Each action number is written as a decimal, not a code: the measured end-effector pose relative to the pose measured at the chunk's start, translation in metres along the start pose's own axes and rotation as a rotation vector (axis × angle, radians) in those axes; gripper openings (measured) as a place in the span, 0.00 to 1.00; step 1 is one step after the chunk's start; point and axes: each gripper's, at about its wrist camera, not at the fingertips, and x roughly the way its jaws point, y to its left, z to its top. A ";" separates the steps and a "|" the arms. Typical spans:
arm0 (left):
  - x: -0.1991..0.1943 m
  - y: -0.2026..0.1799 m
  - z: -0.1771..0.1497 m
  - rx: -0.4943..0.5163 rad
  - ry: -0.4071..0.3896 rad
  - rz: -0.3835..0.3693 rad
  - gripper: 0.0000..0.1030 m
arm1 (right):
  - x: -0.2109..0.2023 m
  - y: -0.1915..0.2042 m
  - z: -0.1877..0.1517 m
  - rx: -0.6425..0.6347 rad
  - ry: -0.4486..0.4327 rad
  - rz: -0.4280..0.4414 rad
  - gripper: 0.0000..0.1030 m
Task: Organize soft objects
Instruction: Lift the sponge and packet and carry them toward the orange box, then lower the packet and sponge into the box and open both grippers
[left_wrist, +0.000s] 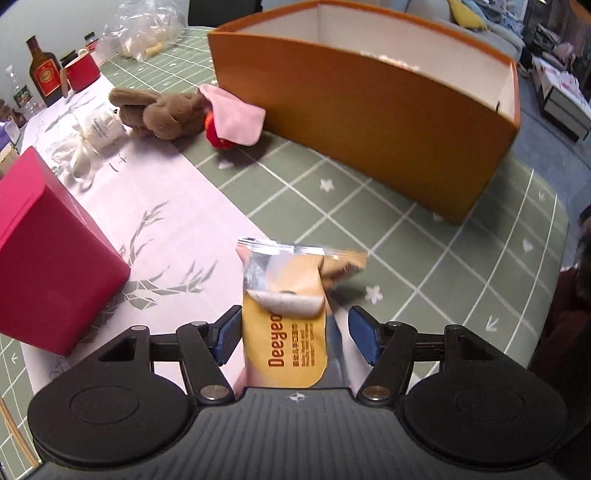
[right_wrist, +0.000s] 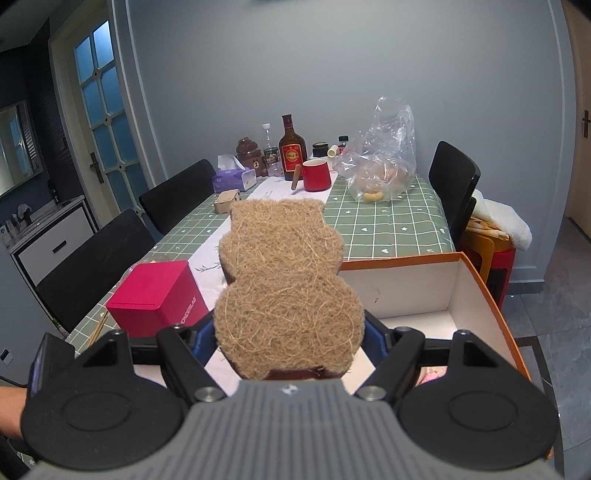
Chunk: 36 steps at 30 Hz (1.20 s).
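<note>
Over the left wrist camera first: the left gripper (left_wrist: 293, 338) points steeply down at the table (left_wrist: 406, 236), jaws standing wide, and a yellow wipes packet (left_wrist: 284, 332) sits between the blue pads (left_wrist: 227, 336). The left pad looks to be at the packet's edge, while the right pad stands clear with a visible gap, so nothing is clamped here. The packet's silvery, crinkled top leans toward twelve o'clock, over the seam where the pale table runner (left_wrist: 162, 206) meets the green checked cloth. Up at one o'clock sits the big orange box (left_wrist: 369, 122), open-topped with a white inside. At eleven o'clock a brown plush toy (left_wrist: 162, 110) lies on its side, a pink cloth (left_wrist: 236, 114) draped against it and touching the box's near wall. At nine o'clock, close in, stands a magenta box (left_wrist: 51, 266). Switching to the right wrist camera: the right gripper (right_wrist: 290, 341) is closed around a wide, tan, fibrous scrub pad (right_wrist: 286, 284), lobed in outline, pinched at its lower lobe from both sides and sticking up toward twelve o'clock. It hangs above the near left corner of the orange box (right_wrist: 491, 295), which spreads out toward three o'clock. The magenta box (right_wrist: 159, 295) is at nine o'clock, and a red mug (right_wrist: 316, 175) stands far up the table at twelve.
</note>
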 end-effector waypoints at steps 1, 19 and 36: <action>0.002 -0.002 -0.001 0.006 0.006 0.007 0.73 | 0.001 0.000 0.000 -0.002 0.002 0.000 0.73; -0.050 0.012 0.055 -0.065 -0.106 -0.046 0.52 | 0.007 -0.015 0.004 0.027 0.011 -0.033 0.73; -0.064 -0.016 0.148 -0.054 -0.225 -0.077 0.52 | 0.013 -0.054 -0.003 0.032 0.053 -0.185 0.73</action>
